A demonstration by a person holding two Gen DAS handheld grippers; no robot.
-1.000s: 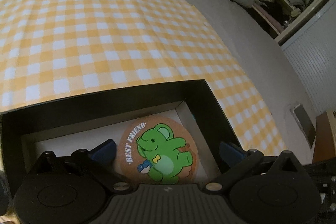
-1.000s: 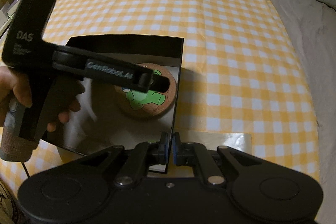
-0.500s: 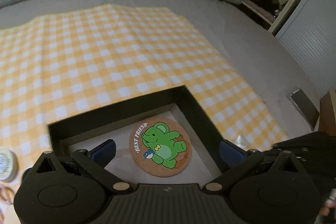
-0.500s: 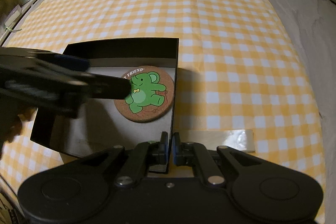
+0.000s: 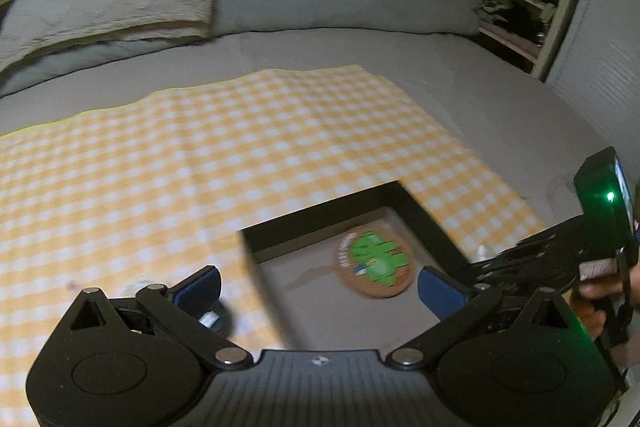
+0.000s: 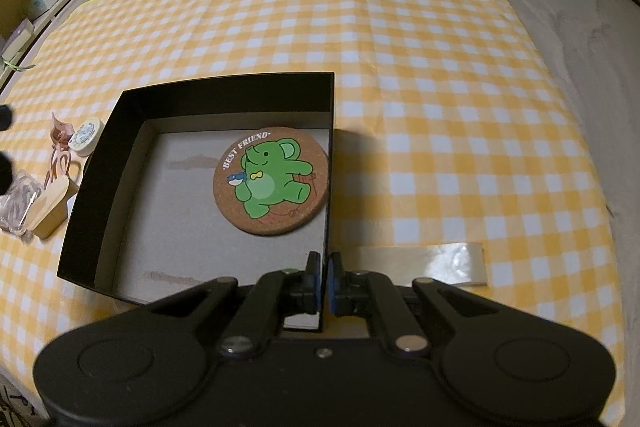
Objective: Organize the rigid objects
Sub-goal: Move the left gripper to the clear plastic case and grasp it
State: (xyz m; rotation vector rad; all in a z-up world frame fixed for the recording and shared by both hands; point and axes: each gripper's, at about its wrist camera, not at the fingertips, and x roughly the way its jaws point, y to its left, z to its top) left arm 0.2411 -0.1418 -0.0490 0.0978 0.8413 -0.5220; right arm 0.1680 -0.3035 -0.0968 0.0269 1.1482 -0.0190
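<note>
A black open box (image 6: 224, 89) lies on the yellow checked cloth (image 6: 440, 107). A round cork coaster (image 6: 271, 181) with a green elephant lies flat inside it at the right. My right gripper (image 6: 324, 281) is shut on the box's near right wall. My left gripper (image 5: 320, 285) is open and empty, raised above and left of the box (image 5: 424, 215); the coaster (image 5: 374, 259) shows blurred between its fingers.
Left of the box lie a small round tin (image 6: 85, 137), a hair claw (image 6: 60, 147), a wooden piece (image 6: 50, 209) and a clear packet (image 6: 18, 201). A shiny flat strip (image 6: 424, 265) lies right of the box. Pillows (image 5: 108, 7) lie at the far end.
My left gripper has pulled up and back out of the box, leaving the coaster lying inside. My right gripper has kept its hold on the box wall.
</note>
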